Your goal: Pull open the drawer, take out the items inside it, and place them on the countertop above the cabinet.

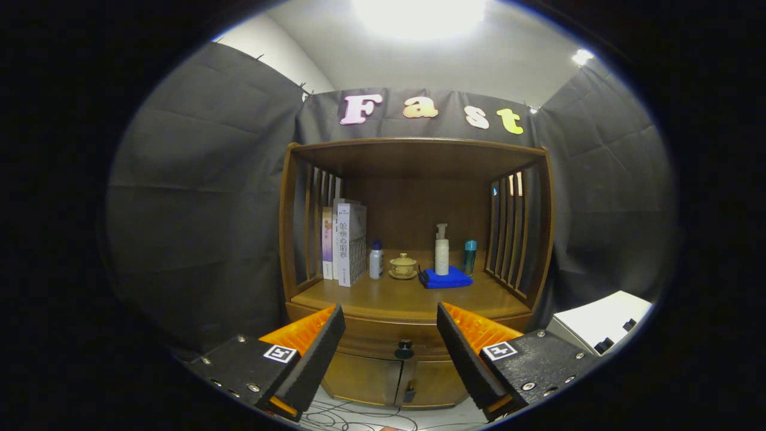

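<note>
Booth interior, fittings:

- Ceiling (479, 66): plain white, 12 o'clock.
- Ceiling lamp (419, 15): large, bright, glaring white, 12 o'clock.
- Small light (581, 57): second, lesser spot, 1 o'clock, at the upper edge of the cloth.
- White wall (269, 45): narrow strip above the cloth, 11 o'clock.
- Black cloth (203, 197): creased panels as booth walls, hung from 9 o'clock round behind to 3 o'clock.
- Wooden cabinet (419, 155): dark brown, centre, against the back cloth; open upper bay with slatted sides, two doors below.
- White unit (601, 320): boxy, with dark knobs, 4 o'clock, beside the cabinet.
- Floor (335, 413): pale, 6 o'clock.
- Cables (359, 419): thin, dark, loose on the floor.
</note>
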### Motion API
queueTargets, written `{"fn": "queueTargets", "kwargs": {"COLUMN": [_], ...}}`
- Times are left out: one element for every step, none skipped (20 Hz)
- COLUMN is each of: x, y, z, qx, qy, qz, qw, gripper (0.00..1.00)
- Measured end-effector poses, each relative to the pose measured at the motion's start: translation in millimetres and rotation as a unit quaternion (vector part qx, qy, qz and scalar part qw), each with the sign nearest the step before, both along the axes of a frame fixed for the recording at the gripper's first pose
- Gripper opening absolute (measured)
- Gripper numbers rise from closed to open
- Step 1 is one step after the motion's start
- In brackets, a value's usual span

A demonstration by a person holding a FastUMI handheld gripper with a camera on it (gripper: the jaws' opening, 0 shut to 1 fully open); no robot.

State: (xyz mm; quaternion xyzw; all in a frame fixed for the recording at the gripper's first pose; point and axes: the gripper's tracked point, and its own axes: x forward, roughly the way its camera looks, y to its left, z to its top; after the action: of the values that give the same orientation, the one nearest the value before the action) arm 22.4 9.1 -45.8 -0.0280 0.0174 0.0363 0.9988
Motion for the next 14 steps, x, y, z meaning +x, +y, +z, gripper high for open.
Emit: {"fn": "queueTargets", "kwargs": {"x": [2, 4, 7, 12, 17, 23, 28, 35, 41, 48, 52, 59, 65, 73], "y": [4, 4, 0, -5, -8, -6, 0, 3, 2, -2, -6, -7, -7, -5], "z": [-2, -5, -5, -3, -4, -12, -17, -23, -28, -36, -48, -59, -69, -81], "qx": [-0.005, -0.013, -0.021, -0.03, -0.036, -0.04, -0.044, -0.049, -0.057, -0.066, -0.075, -0.08, -0.082, -0.083], "qy": [0.0, 0.0, -0.005, -0.015, -0.02, -0.022, -0.023, -0.025, -0.024, -0.02, -0.01, -0.001, 0.009, 0.021], "qz": [0.008, 0.01, 0.004, -0.004, -0.012, -0.009, 0.005, 0.01, 0.005, -0.006, -0.019, -0.031, -0.035, -0.037], "qw": [1.0, 1.0, 1.0, 0.999, 0.999, 0.999, 0.999, 0.998, 0.998, 0.998, 0.997, 0.996, 0.996, 0.996], "gripper": [0.96, 0.97, 0.96, 0.96, 0.95, 0.95, 0.95, 0.95, 0.95, 0.95, 0.95, 0.95, 0.95, 0.95]}}
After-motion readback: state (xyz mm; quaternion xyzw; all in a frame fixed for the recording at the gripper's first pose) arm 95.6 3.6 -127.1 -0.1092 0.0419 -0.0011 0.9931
